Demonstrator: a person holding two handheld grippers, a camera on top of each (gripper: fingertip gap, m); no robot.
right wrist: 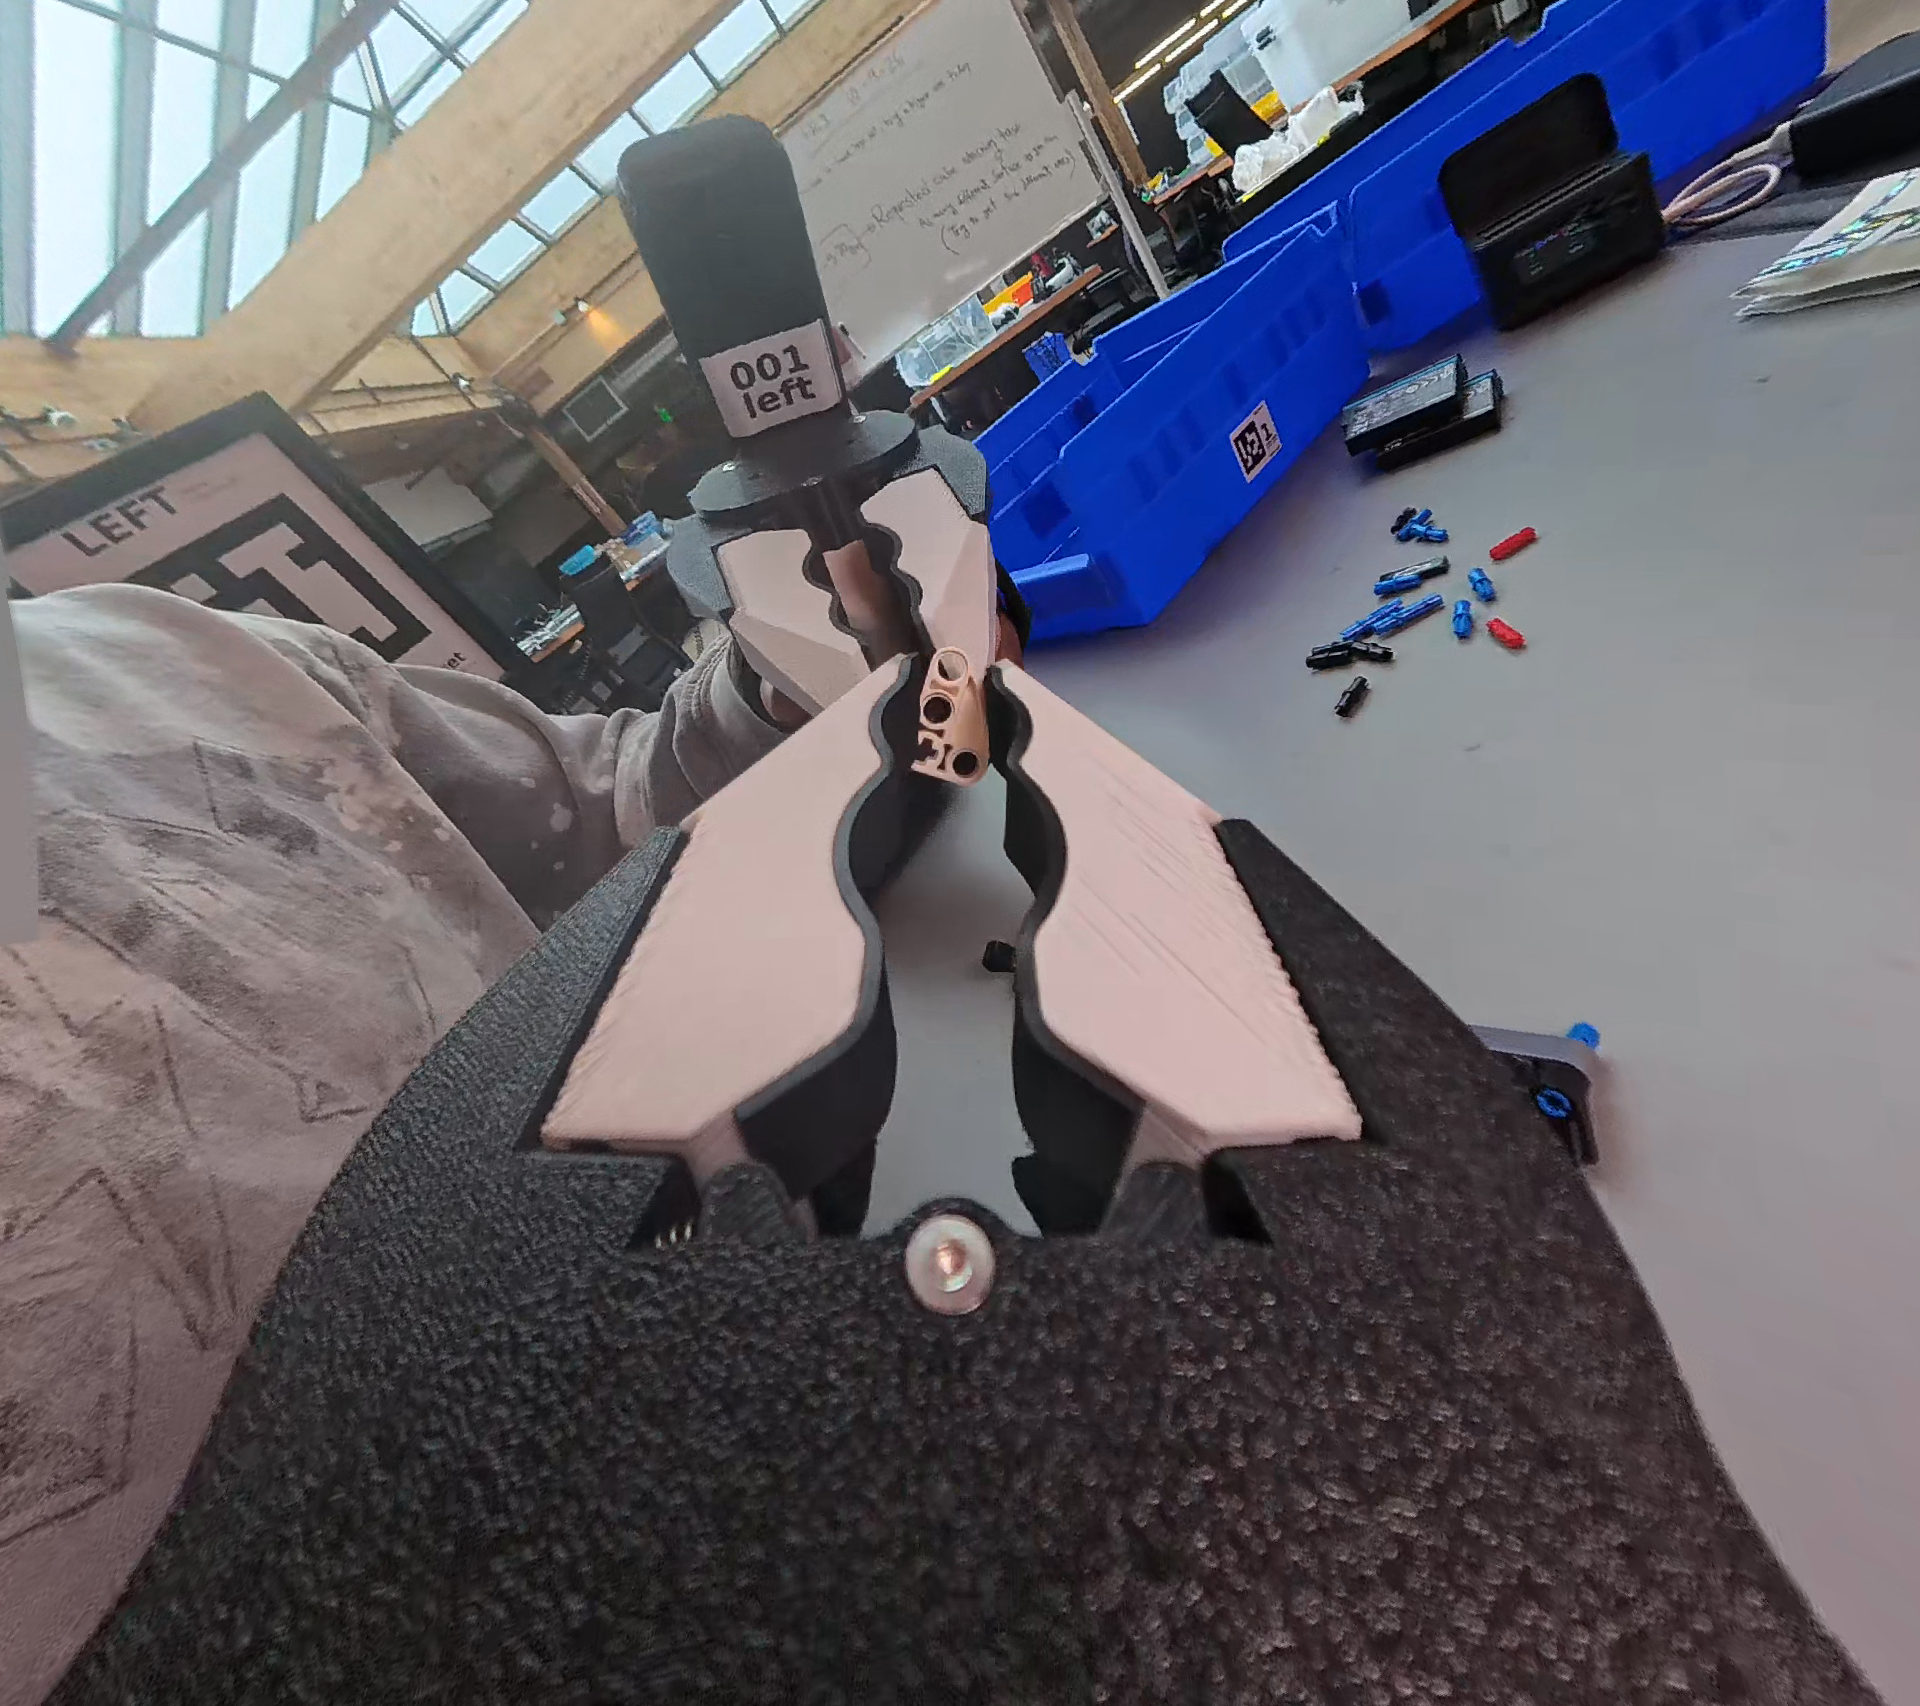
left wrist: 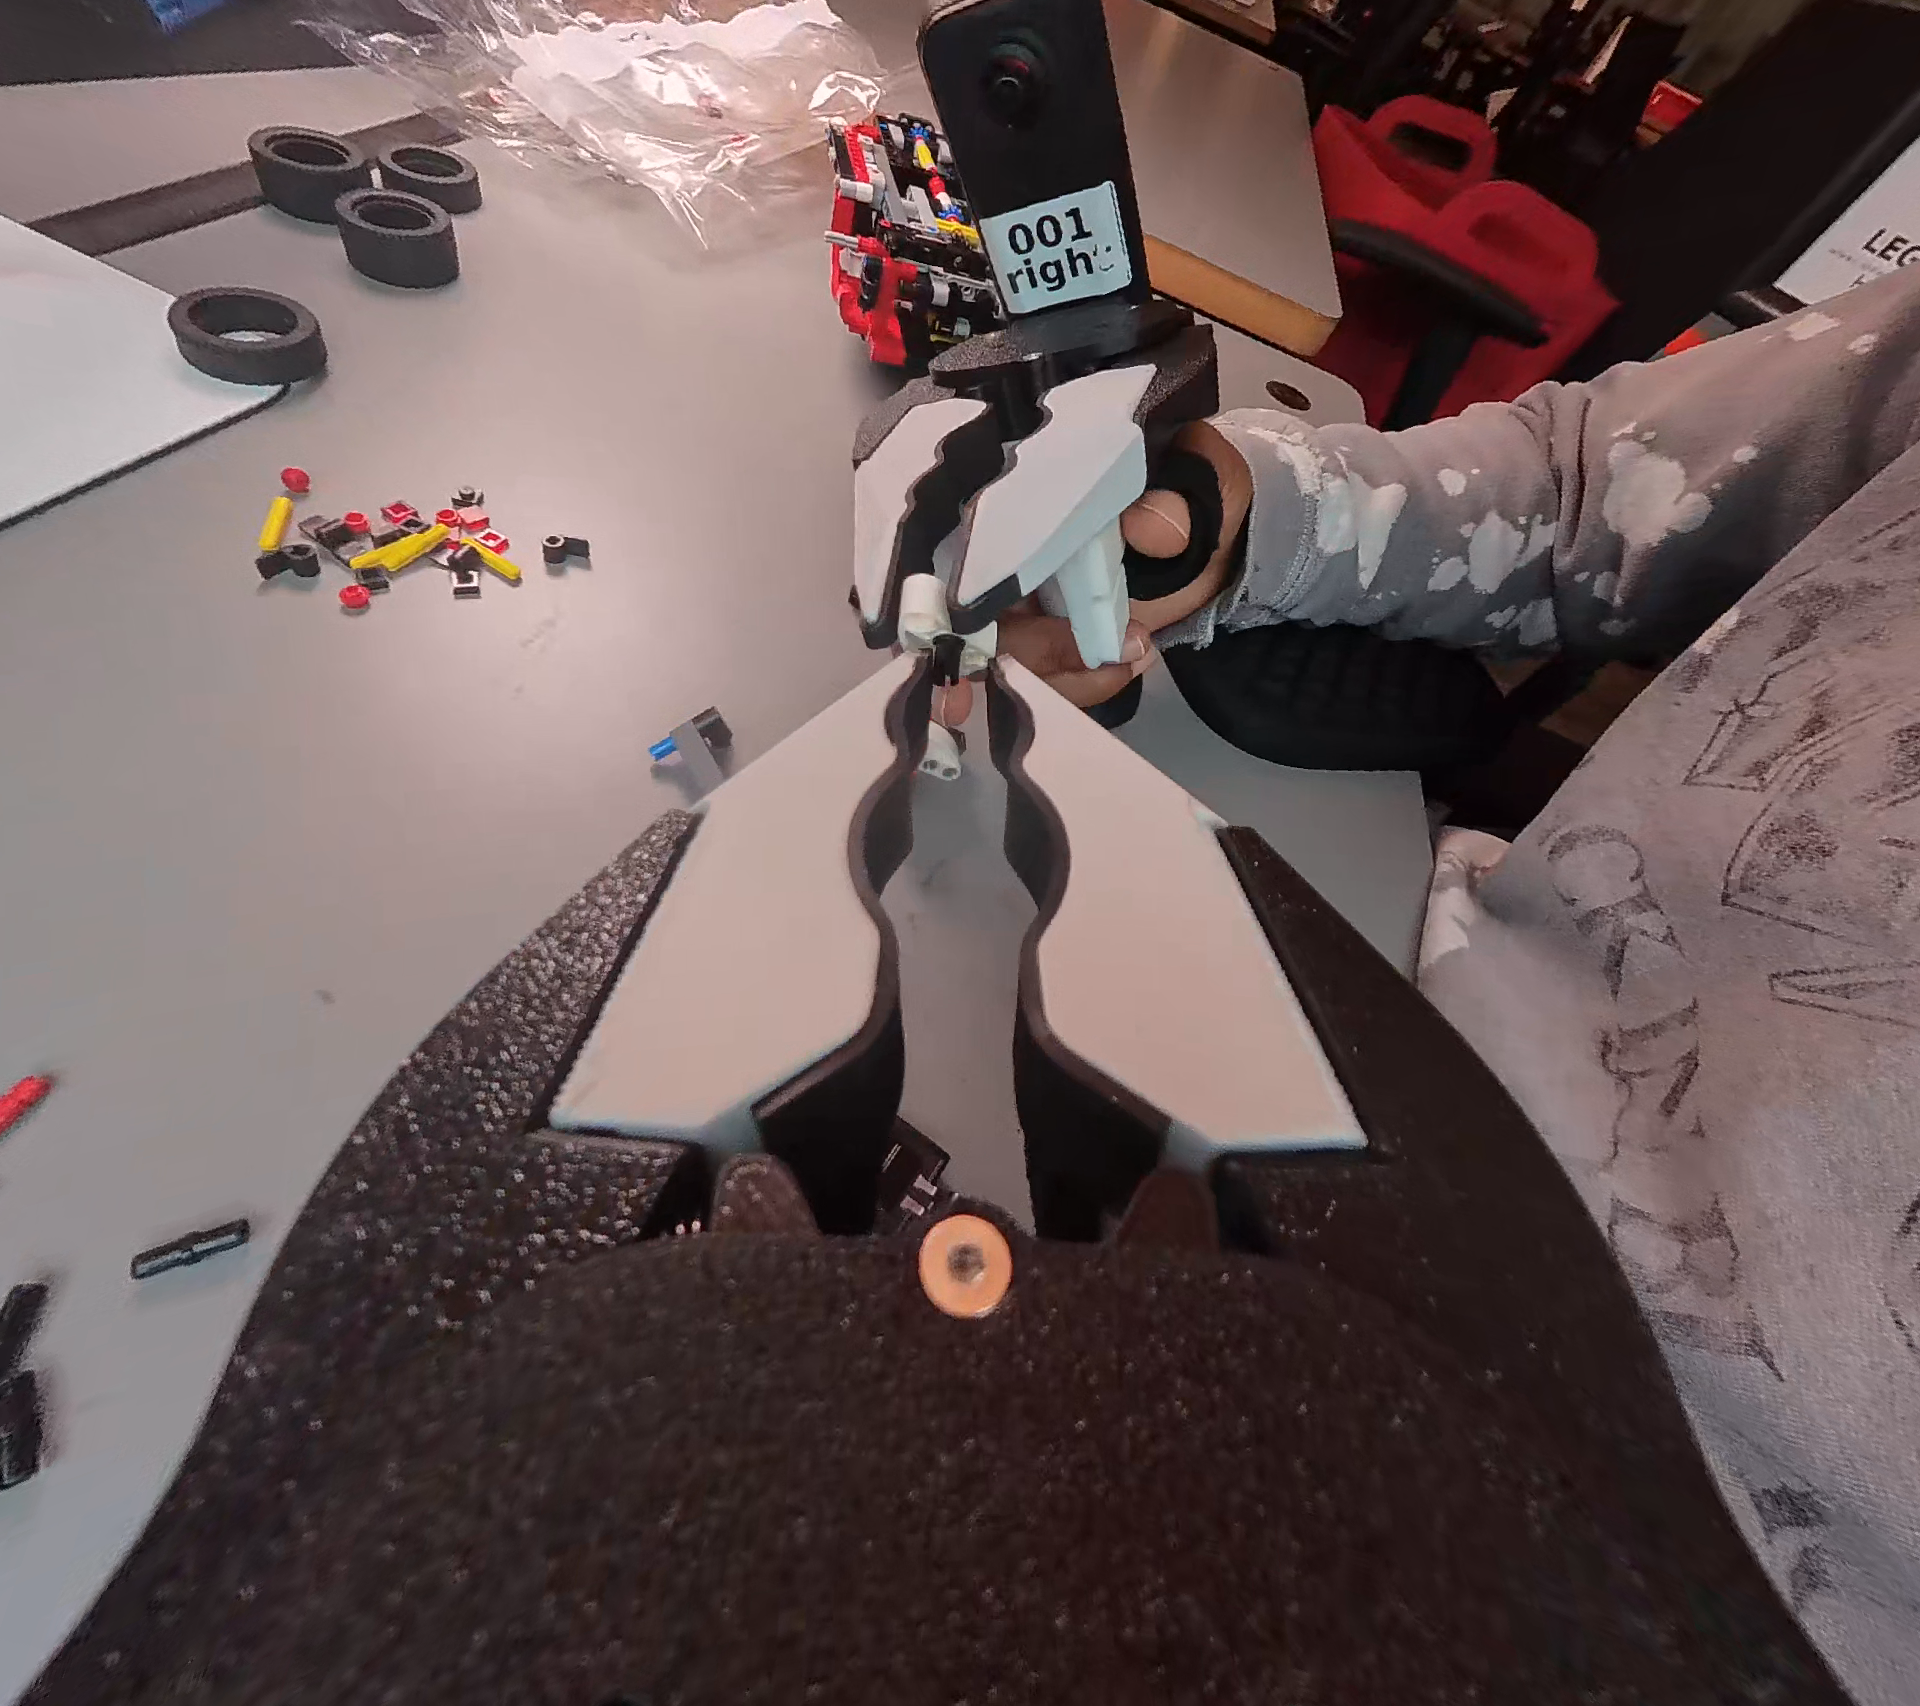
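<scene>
Above the grey table (left wrist: 520,721), the left gripper (left wrist: 951,700) and right gripper (right wrist: 951,700) meet tip to tip, fingers of each pinching the same small white connector piece (right wrist: 948,716). Beyond it lie black tyres (left wrist: 353,202), a scatter of red and yellow bits (left wrist: 405,544) and a red brick model (left wrist: 899,243), half hidden behind the right gripper's camera. Blue bins (right wrist: 1351,368) stand farther off.

Your white-and-black tongs (left wrist: 951,669) pinch a white piece (left wrist: 940,617); red, yellow and black bits (left wrist: 400,539) dot the grey counter (left wrist: 623,430) by blue bins (right wrist: 1247,409).
</scene>
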